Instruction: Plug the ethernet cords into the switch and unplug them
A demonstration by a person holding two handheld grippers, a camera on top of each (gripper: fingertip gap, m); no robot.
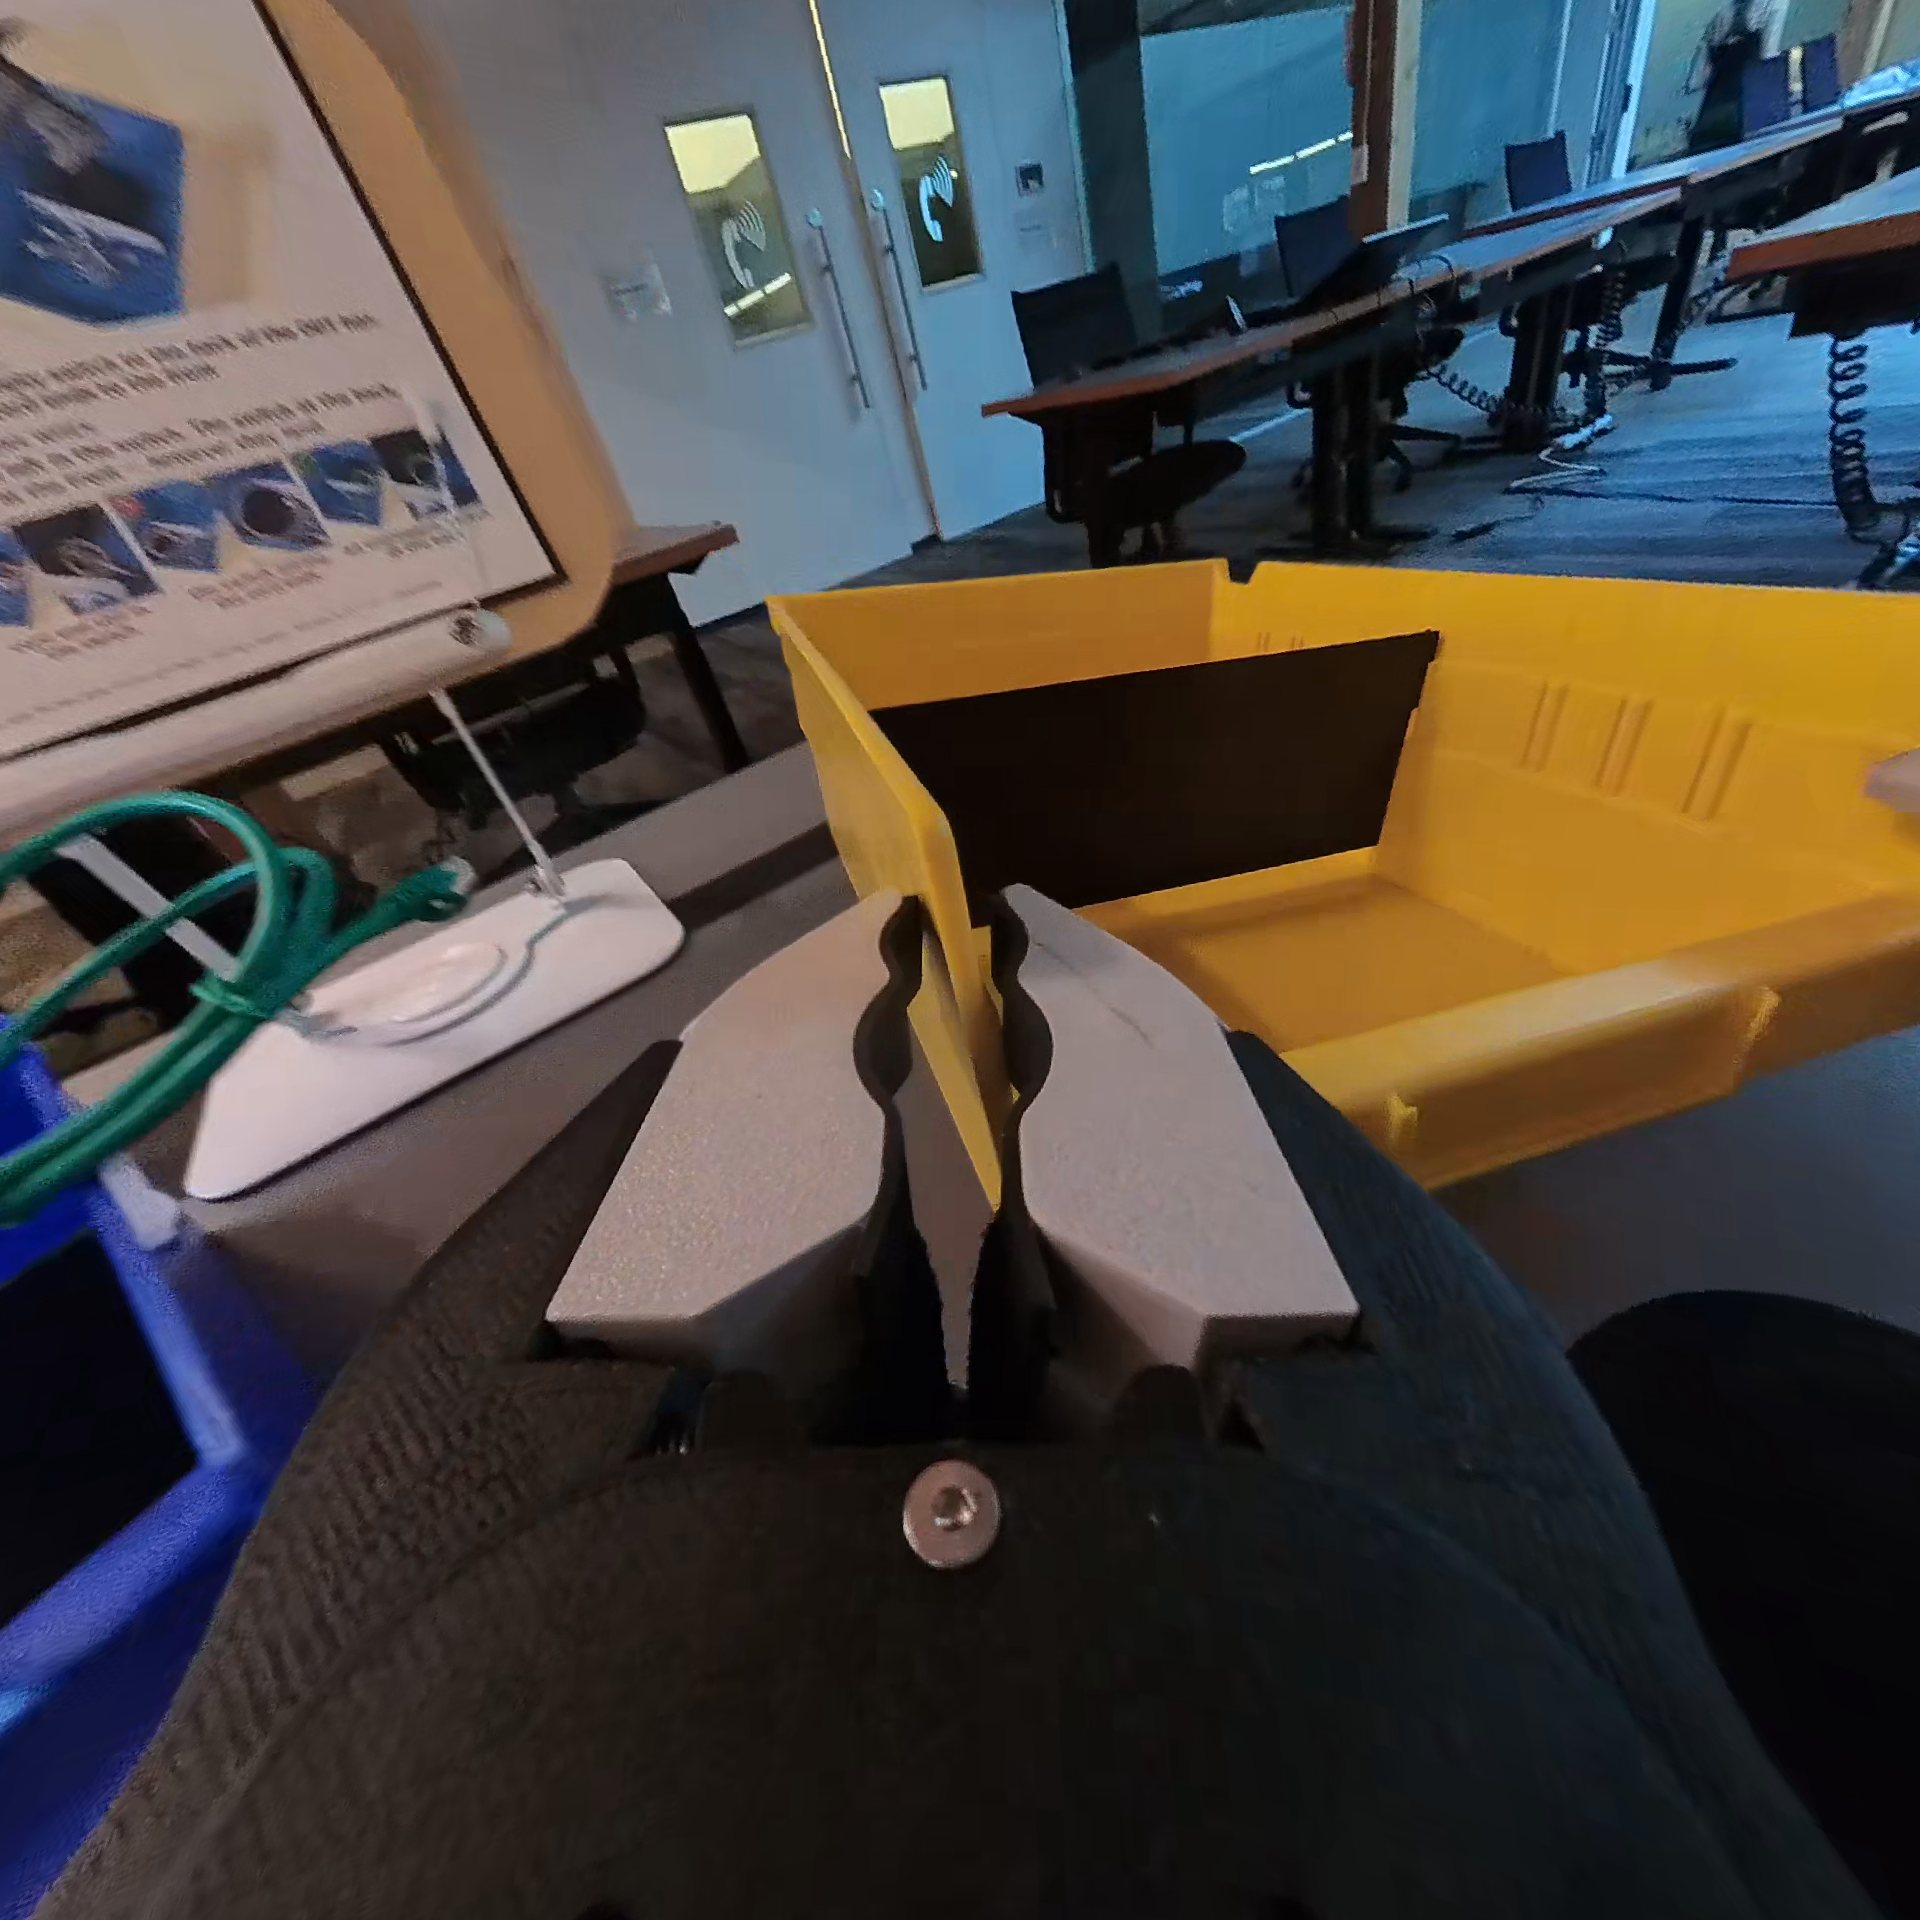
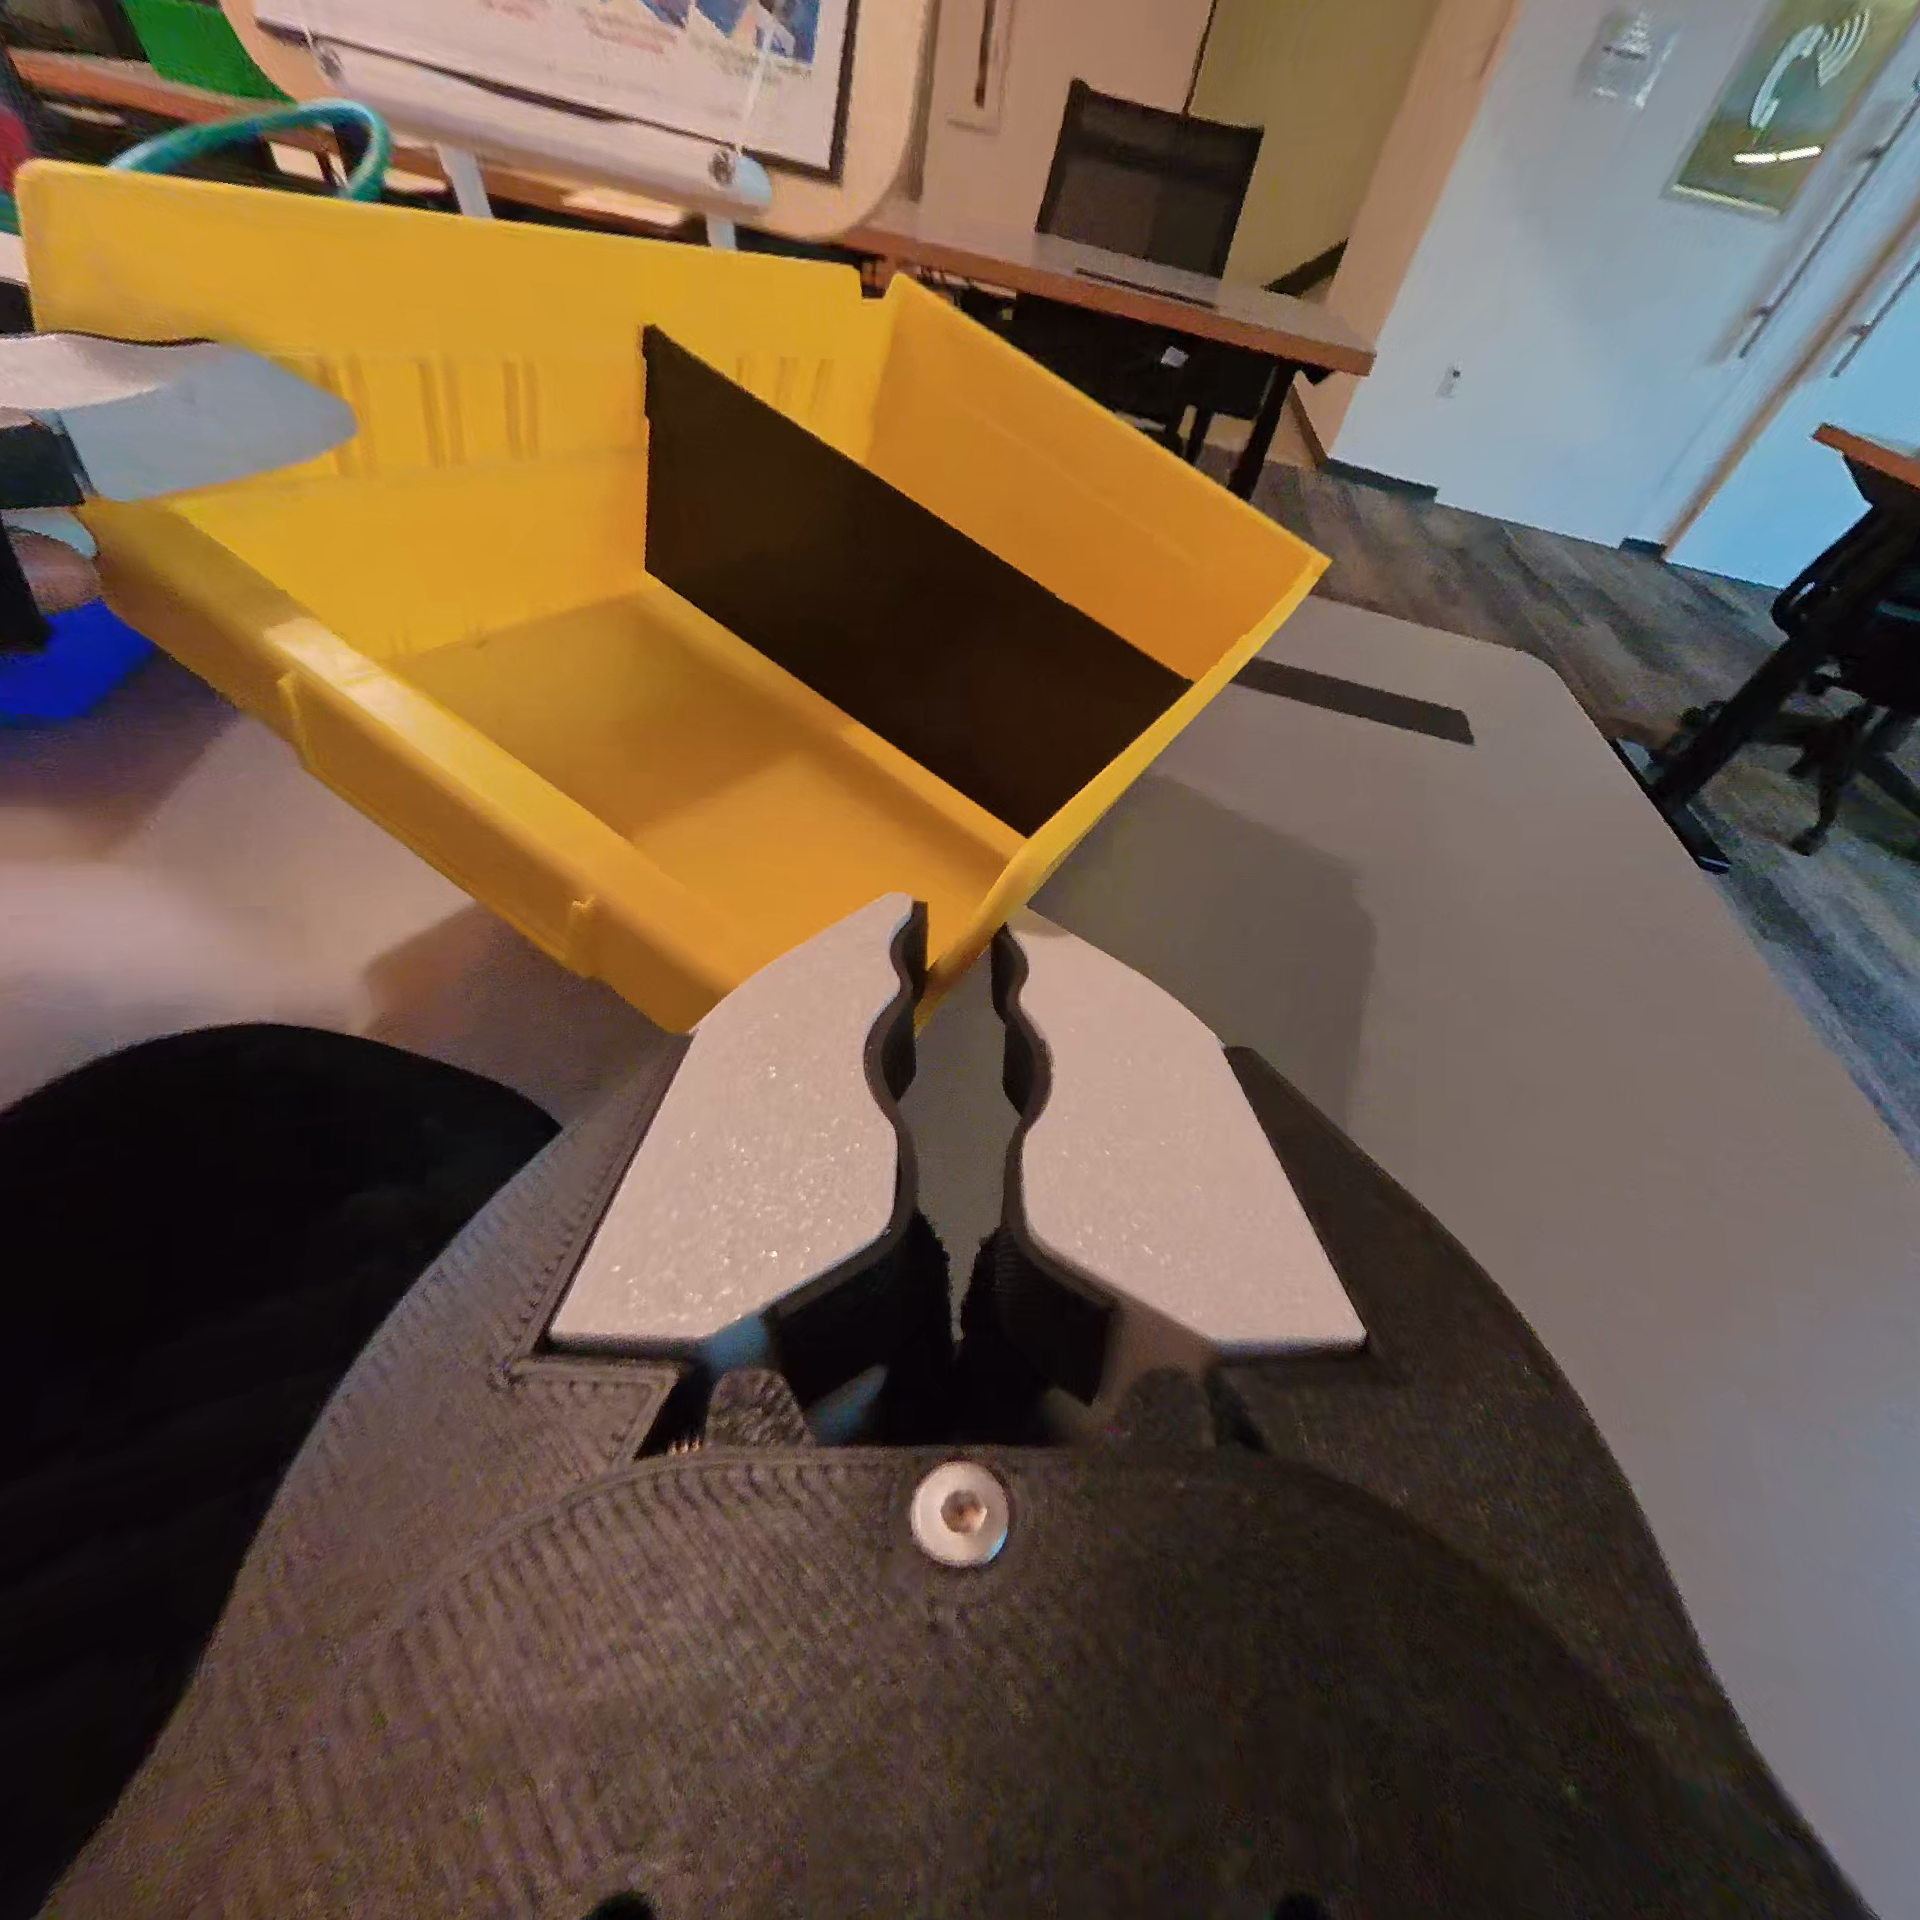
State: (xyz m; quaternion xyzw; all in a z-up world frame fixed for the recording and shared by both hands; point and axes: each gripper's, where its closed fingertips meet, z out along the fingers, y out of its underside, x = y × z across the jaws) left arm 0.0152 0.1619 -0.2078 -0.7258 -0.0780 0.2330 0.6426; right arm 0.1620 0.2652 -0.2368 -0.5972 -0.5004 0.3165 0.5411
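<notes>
Coiled green ethernet cord (image 1: 223,961) partly cut off, both grey-fingered grippers, left (image 1: 961,940) and right (image 2: 956,951), clenched on yellow plastic bin (image 1: 1558,748) walls

Ethernet cord (image 1: 223,935): green, looped in loose coils, one end knotted; I see it at far left, above my blue bin.
Far end: out of frame.
Switch: I cannot make it out.

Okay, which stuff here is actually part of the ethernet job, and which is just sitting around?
Part of the job:
green ethernet cord
yellow bin, clamped at opposite walls by the left gripper and right gripper

Just lying about:
blue bin
white stand base
instruction poster

No switch is visible.
</notes>
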